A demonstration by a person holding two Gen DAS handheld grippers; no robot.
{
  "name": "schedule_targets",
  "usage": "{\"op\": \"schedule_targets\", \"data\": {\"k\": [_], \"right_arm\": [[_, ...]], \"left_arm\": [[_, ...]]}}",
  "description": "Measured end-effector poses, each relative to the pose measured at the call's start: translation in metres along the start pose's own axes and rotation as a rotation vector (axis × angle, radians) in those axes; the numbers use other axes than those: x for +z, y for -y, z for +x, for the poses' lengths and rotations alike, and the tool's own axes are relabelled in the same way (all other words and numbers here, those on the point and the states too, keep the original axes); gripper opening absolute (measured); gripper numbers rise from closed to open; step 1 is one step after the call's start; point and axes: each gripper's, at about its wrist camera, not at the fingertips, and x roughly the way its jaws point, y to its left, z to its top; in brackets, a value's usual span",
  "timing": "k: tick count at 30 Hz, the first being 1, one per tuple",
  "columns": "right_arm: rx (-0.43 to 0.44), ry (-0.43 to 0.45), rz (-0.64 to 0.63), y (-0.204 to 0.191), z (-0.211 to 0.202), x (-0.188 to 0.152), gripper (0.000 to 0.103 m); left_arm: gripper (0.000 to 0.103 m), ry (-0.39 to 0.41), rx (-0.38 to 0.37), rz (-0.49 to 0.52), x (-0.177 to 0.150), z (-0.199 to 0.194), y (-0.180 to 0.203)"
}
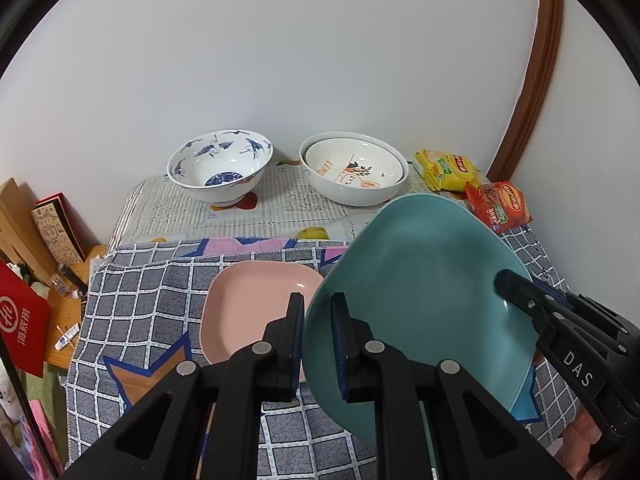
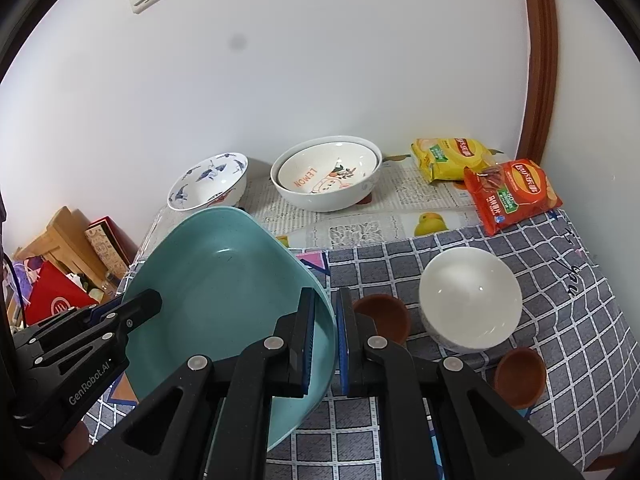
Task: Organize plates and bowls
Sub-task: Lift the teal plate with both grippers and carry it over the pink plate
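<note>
Over the checked tablecloth, left gripper and right gripper each clamp the teal plate's rim beside a pink plate

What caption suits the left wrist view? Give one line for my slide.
Both tools grip the teal plate by opposite rims, lifted beside the pink plate on the checked cloth.

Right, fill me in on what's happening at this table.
A person holds a teal square plate up between two handheld grippers: the left gripper and the right gripper are each shut on an opposite rim. It hangs tilted above the checked cloth, beside a pink square plate lying flat.
</note>
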Motion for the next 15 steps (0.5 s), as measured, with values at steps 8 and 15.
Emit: {"op": "schedule_targets", "data": {"k": [8, 15], "right_arm": [[0.002, -0.017, -0.024, -0.015, 0.007, -0.005, 0.011], [0.011, -0.033, -0.034, -0.025, 0.017, -0.009, 0.011]], "left_arm": [[0.013, -0.014, 0.010, -0.023, -0.005, 0.004, -0.014], [0.013, -0.027, 0.024, -0.037, -0.009, 0.007, -0.026]]}}
